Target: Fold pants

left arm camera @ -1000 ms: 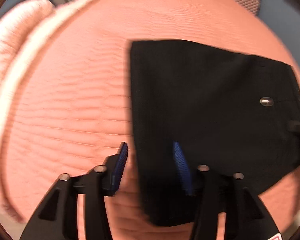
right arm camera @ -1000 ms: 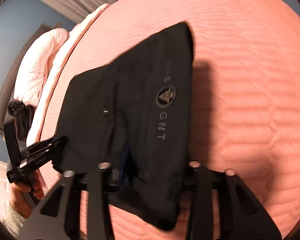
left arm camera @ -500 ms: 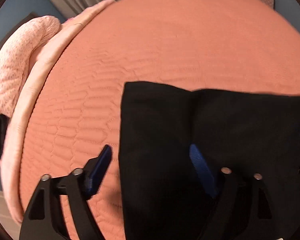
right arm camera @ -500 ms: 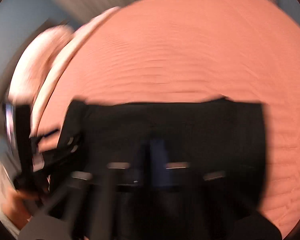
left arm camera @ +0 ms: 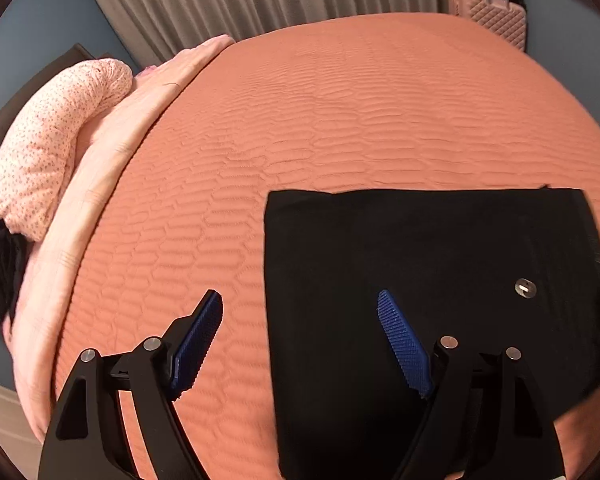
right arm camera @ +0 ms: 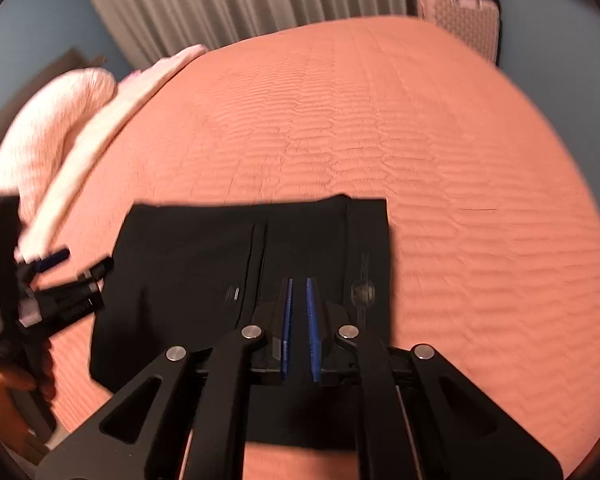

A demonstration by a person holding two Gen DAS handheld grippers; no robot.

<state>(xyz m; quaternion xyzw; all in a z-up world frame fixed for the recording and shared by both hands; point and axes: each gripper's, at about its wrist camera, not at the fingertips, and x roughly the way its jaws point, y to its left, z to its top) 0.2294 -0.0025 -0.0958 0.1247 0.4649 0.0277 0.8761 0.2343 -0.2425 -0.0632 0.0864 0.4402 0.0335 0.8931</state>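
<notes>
While black pants (left arm camera: 420,264) lie folded flat on orange bedspread (left arm camera: 340,112), left gripper (left arm camera: 300,312) jaws spread over left edge; right gripper (right arm camera: 299,308) jaws nearly together, pinch unclear.

Right gripper (right arm camera: 299,300) is hovering over black folded pants (right arm camera: 188,264) lying flat on orange bedspread (right arm camera: 440,160), blue pads nearly closed; left gripper (right arm camera: 66,268) is sitting beside pants' left edge.

The folded black cloth pants (left arm camera: 420,280) are cut off at the bottom edge. The round logo (right arm camera: 363,293) is blurred.
</notes>
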